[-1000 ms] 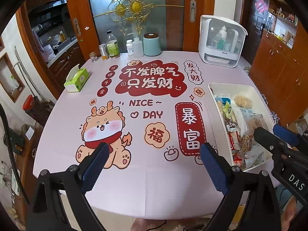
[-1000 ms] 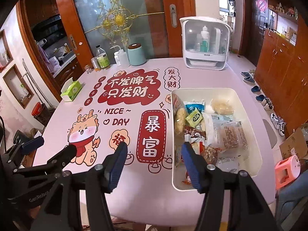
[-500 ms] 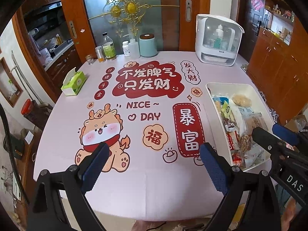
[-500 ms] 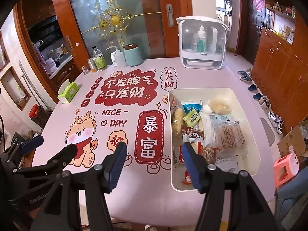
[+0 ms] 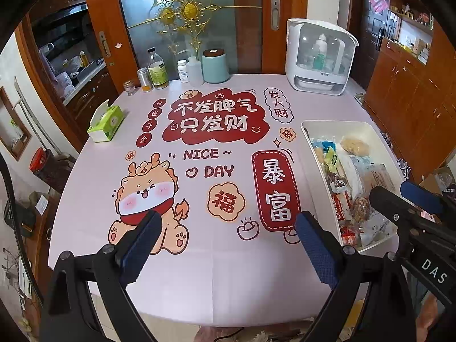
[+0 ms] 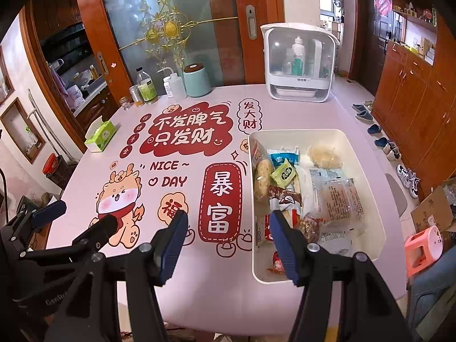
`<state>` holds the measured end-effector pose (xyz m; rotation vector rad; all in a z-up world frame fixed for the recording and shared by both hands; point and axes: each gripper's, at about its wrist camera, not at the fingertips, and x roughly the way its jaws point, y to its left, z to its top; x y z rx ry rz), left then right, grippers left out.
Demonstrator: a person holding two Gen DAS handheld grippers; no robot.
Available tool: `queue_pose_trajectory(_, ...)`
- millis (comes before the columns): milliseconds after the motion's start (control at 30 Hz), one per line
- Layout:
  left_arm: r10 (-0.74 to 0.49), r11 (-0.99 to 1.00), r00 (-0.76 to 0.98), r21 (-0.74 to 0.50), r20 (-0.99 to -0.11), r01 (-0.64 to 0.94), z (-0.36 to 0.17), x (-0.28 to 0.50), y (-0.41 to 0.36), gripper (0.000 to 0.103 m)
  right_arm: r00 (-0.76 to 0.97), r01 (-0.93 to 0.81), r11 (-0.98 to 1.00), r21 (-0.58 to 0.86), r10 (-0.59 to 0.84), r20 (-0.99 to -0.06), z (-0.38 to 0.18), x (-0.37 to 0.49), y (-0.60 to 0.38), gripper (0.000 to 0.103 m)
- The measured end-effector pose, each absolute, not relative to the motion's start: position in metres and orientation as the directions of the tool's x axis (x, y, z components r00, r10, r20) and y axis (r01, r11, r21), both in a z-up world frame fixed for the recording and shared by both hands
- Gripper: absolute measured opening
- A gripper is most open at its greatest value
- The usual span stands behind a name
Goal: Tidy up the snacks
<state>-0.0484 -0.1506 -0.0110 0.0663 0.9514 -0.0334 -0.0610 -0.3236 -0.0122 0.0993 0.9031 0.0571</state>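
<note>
A white bin on the right of the pink table holds several snack packets, among them a green packet, a brown wrapper and a clear bag. It also shows in the left wrist view. My left gripper is open and empty above the table's near edge. My right gripper is open and empty, its right finger over the bin's near left part. The right gripper shows in the left wrist view, the left gripper in the right wrist view.
At the table's far edge stand a white cabinet with bottles, a teal canister, several bottles and a green tissue box. Wooden cupboards, shoes and a pink stool are to the right.
Both views have drifted slightly, as if both grippers rose a little. Both stay open and empty. The snacks have not moved.
</note>
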Motion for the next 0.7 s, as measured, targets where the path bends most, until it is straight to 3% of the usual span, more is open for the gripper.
queue_pose_trajectory(700, -0.002, 0.997, 0.579, 0.044, -0.815, 0.065, -0.012, -0.0498, -0.1532, 0.094, 0.616, -0.006, 0.993, 0.116, 0.095, -0.782, -0.0134, -0.0623, -0.3253, 0.06)
